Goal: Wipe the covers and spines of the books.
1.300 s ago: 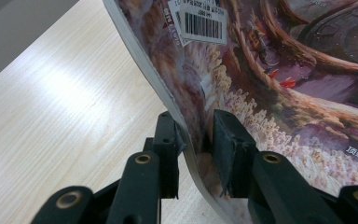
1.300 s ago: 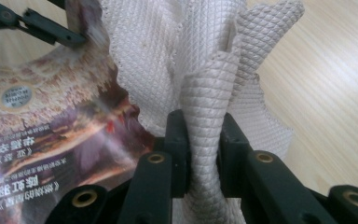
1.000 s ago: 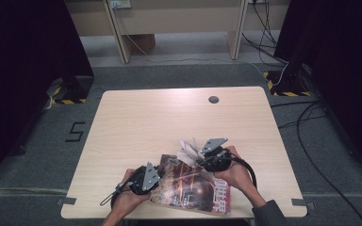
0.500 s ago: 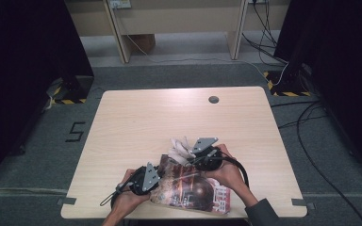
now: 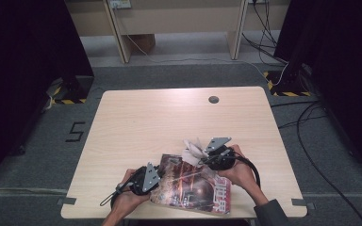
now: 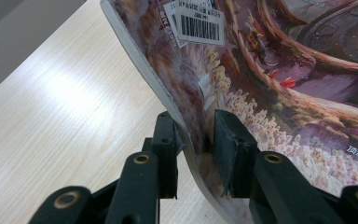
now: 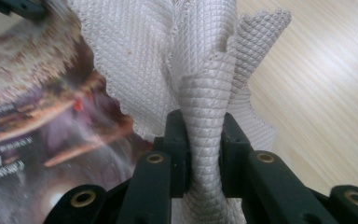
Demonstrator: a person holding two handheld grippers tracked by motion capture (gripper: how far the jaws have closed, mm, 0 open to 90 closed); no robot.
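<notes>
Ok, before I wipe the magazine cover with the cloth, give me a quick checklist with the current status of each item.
1. Left tool clamped on the magazine edge: ok.
2. Right tool gripping the white cloth: ok, bunched between the pads.
3. Cloth over the magazine's far corner, seen from above: ok.
4. Magazine lying flat on the table: not ok, the clamped edge is lifted and curved.
5. Cloth touching the cover: cannot tell.

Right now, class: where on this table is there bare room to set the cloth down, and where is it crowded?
Free: the far half of the table, around the round hole. Crowded: the near edge, where the magazine, cloth and both hands sit.
</notes>
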